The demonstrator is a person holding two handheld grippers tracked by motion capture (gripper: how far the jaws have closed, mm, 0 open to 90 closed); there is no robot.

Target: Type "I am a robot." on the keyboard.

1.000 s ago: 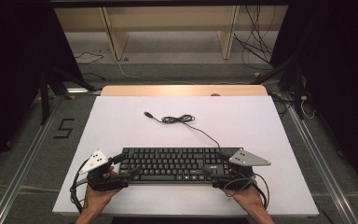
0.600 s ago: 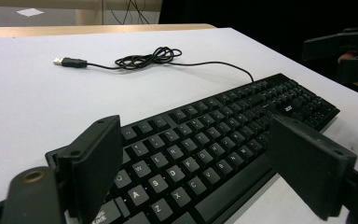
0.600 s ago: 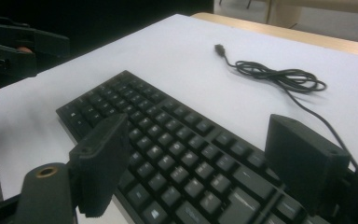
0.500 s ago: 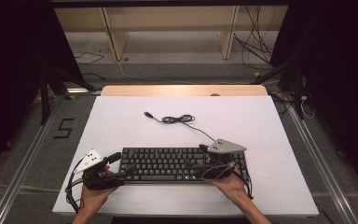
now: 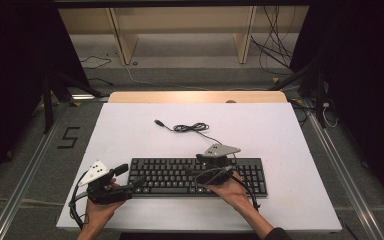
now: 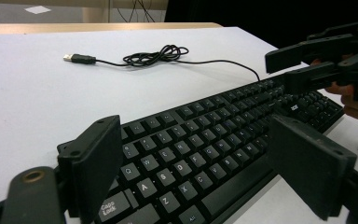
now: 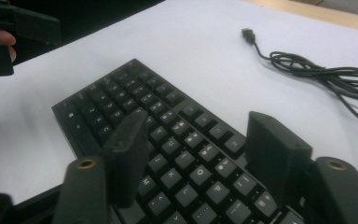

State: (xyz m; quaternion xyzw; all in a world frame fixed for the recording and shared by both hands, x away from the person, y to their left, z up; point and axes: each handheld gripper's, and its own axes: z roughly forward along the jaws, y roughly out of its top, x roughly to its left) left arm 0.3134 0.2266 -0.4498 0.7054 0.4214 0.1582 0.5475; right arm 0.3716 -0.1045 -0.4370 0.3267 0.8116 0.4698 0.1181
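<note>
Black flat plastic keyboard (image 5: 198, 176) lying across the near half of the white table (image 5: 130, 130), its thin black cable (image 5: 192, 128) coiling away behind. Left gripper (image 5: 132, 185) hovering at the keyboard's left end, jaws spread wide, gripping nothing. Right gripper (image 5: 215, 162) hanging over the middle keys, jaws also parted, nothing pinched. Silver USB plug (image 6: 72, 58) resting loose on bare tabletop.

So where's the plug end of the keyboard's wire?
In the high view the USB plug lies on the white table, behind the keyboard and left of the coiled cable, with no gripper touching it.
</note>
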